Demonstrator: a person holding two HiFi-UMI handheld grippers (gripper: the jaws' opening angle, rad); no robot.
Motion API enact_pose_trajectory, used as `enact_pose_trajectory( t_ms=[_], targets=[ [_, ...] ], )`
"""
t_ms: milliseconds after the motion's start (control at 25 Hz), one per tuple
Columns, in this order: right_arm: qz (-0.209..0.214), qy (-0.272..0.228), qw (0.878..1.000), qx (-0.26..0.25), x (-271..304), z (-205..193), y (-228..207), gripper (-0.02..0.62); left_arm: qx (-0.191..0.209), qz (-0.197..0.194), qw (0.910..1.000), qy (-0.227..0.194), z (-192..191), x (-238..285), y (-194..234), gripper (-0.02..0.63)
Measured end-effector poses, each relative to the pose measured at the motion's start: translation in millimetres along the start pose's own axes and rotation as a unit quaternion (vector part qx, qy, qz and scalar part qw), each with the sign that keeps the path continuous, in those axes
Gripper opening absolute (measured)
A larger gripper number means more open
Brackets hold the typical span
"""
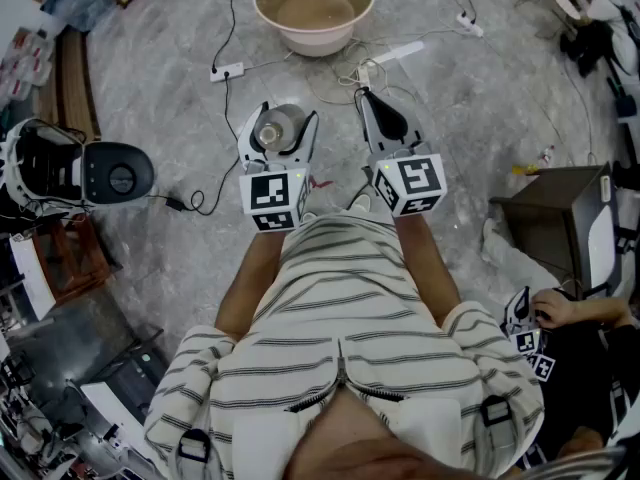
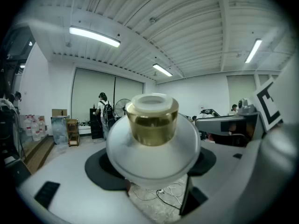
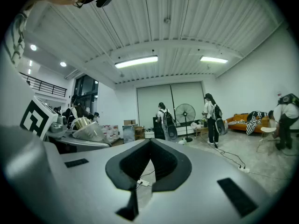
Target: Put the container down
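The container (image 1: pixel 277 126) is a translucent white, bulb-shaped jar with a gold collar and a white cap. It hangs above the floor, upright, with my left gripper (image 1: pixel 287 120) shut on its round body. In the left gripper view the container (image 2: pixel 154 146) fills the middle, and the black pads (image 2: pixel 100 168) press on both its sides. My right gripper (image 1: pixel 368 98) is held level just to the right, shut and empty. In the right gripper view its pads (image 3: pixel 128 164) meet at the tips, and the container (image 3: pixel 87 130) shows at the left.
A beige basin (image 1: pixel 314 8) stands on the grey floor ahead, with power strips (image 1: pixel 226 71) and cables around it. A white and black appliance (image 1: pixel 110 173) is at the left, a dark box (image 1: pixel 555 213) at the right. Another person's hand (image 1: pixel 552 310) is at lower right.
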State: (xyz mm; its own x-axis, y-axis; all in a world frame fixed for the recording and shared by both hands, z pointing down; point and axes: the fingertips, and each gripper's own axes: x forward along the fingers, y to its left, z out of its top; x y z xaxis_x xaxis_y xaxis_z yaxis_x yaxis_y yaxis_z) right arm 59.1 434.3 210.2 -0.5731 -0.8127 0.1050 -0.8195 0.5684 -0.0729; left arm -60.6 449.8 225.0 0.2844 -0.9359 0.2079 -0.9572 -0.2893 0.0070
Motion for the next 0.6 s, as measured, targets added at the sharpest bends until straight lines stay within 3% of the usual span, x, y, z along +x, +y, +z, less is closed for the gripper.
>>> enact_pose_trajectory(
  t_ms=[600],
  targets=[
    [-0.018,-0.016,1.0,0.002,-7,-1,41,0.009,-0.003,-0.019,0.9998,-0.01,-10,-31,21,0.331]
  ],
)
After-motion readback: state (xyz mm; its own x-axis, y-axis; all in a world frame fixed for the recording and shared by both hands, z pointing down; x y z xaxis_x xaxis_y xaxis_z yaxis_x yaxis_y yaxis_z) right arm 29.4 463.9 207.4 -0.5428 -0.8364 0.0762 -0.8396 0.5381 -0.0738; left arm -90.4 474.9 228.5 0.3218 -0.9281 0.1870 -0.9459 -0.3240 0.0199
